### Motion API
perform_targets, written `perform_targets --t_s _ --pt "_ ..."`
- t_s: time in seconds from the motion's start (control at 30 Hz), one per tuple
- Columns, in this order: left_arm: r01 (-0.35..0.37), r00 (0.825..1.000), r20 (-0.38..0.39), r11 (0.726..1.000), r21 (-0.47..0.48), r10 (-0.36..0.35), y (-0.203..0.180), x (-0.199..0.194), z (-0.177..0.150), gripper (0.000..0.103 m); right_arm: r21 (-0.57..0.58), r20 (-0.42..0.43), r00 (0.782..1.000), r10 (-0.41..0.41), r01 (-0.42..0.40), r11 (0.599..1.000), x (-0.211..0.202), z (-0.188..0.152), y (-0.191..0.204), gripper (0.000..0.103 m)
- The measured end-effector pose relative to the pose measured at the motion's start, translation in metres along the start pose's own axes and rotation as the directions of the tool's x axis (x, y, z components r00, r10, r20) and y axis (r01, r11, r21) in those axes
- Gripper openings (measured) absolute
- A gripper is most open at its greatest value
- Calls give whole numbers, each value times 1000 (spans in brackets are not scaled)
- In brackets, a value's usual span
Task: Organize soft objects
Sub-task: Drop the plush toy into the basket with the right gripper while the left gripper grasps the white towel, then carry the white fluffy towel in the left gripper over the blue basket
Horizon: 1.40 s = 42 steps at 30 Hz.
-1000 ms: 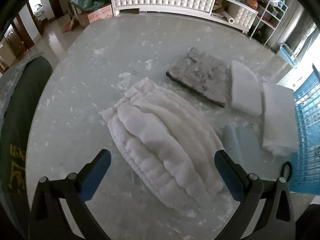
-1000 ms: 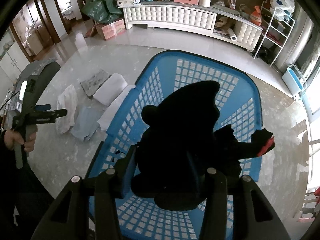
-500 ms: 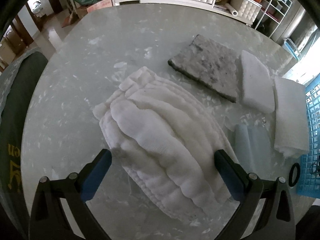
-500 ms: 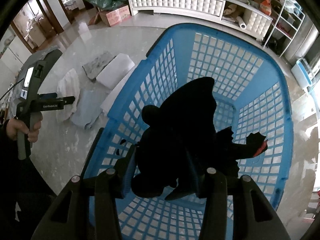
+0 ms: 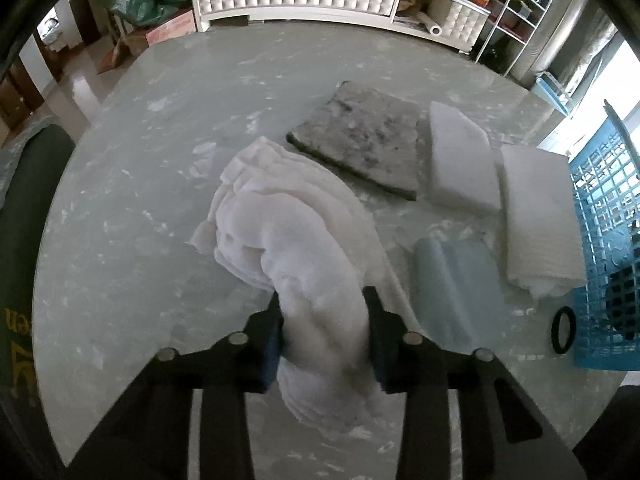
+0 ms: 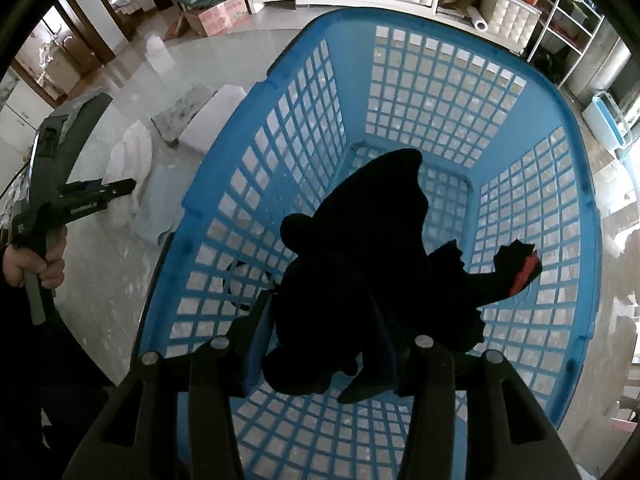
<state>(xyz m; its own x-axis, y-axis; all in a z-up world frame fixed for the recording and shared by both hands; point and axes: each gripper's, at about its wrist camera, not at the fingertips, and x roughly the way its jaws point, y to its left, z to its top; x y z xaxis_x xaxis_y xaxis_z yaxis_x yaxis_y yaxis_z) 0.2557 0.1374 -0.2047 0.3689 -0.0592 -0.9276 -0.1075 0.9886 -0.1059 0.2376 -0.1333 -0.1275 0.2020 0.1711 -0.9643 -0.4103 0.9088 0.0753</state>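
Left tongs [image 5: 324,334] closing on white cloth [image 5: 296,240] (bunched between pads)

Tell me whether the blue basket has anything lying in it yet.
Cannot tell: the blue basket shows mostly bare lattice, but the black plush toy gripped above it by the right gripper hides part of the floor.

On the table [image 5: 120,240] I note a bunched towel [image 5: 288,216] nearest me, a flat mat [image 5: 360,140] behind it, two folded pads [image 5: 460,160] to its right, and a folded cloth [image 5: 452,280] before those. The basket [image 6: 400,80] stands right of all, a plush toy [image 6: 360,260] hanging over its inside.
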Motion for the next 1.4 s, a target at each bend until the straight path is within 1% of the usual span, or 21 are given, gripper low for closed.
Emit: perform_targets --t_s 0.03,0.07,0.1,0.13,0.17,0.2,0.27,0.33,0.37,0.4,0.47,0.6,0.73,0.87,0.97,1.03,1.17,1.27,1.33,1.4 --pt "3 1000 1 1000 -1 -3 1 0 2 28 2 0 1000 -1 1 1000 0 -1 1 46" --pt "6 1000 0 1000 -3 -6 0 -1 2 27 9 -6 1000 2 -2 1000 1 -3 0 50" --pt "8 1000 0 1000 -6 -8 0 -1 2 26 15 -9 1000 -2 2 1000 1 -4 -1 57" --pt "10 1000 1 1000 -8 -10 0 -4 1 25 21 -10 1000 -11 11 1000 1 -4 -1 62" --pt "13 1000 4 1000 -11 -13 1 -6 2 24 30 -10 1000 -22 23 999 1 -6 -3 69" --pt "18 1000 9 1000 -14 -18 3 -8 2 24 34 -10 1000 -20 20 999 0 -7 -7 73" --pt "26 999 20 1000 -16 -26 4 -19 -10 23 48 -10 1000 -10 10 999 -2 -10 -11 76" --pt "34 999 31 999 -16 -33 4 -27 -12 22 50 -8 1000 -11 12 999 -5 -14 -13 78" --pt "40 999 35 999 -13 -39 4 -30 -13 22 47 -5 1000 -13 13 999 -7 -15 -14 81" --pt "46 998 41 999 -10 -45 4 -35 -15 22 45 -3 1000 -13 13 999 -9 -16 -14 87" --pt "50 998 48 999 -4 -50 7 -43 -23 22 17 -6 1000 -4 4 1000 -11 -20 -12 89" --pt "46 997 64 999 24 -48 2 -58 -35 22 -5 -2 1000 11 -11 1000 -13 -26 -7 90" --pt "47 995 82 998 32 -49 -2 -78 -47 22 -15 11 1000 -3 3 1000 -18 -31 -7 89" --pt "48 993 102 997 53 -53 -13 -97 -50 22 -27 22 1000 -19 20 999 -25 -33 -9 89" --pt "55 990 128 996 71 -64 -23 -112 -51 22 -14 34 999 -13 14 1000 -30 -34 -13 90" --pt "57 987 144 995 85 -69 -30 -122 -53 22 -6 56 998 -19 19 1000 -36 -36 -14 90" --pt "50 981 180 990 130 -73 -50 -144 -53 22 -9 133 991 -14 15 1000 -56 -39 -14 100" --pt "53 975 204 986 158 -85 -65 -157 -53 22 -2 191 981 -28 29 1000 -71 -43 -14 101" --pt "74 973 205 982 171 -110 -75 -166 -53 22 4 218 975 -33 33 999 -77 -45 -12 102" --pt "74 969 219 977 198 -117 -88 -176 -53 22 14 246 969 -25 22 1000 -84 -50 -14 103"
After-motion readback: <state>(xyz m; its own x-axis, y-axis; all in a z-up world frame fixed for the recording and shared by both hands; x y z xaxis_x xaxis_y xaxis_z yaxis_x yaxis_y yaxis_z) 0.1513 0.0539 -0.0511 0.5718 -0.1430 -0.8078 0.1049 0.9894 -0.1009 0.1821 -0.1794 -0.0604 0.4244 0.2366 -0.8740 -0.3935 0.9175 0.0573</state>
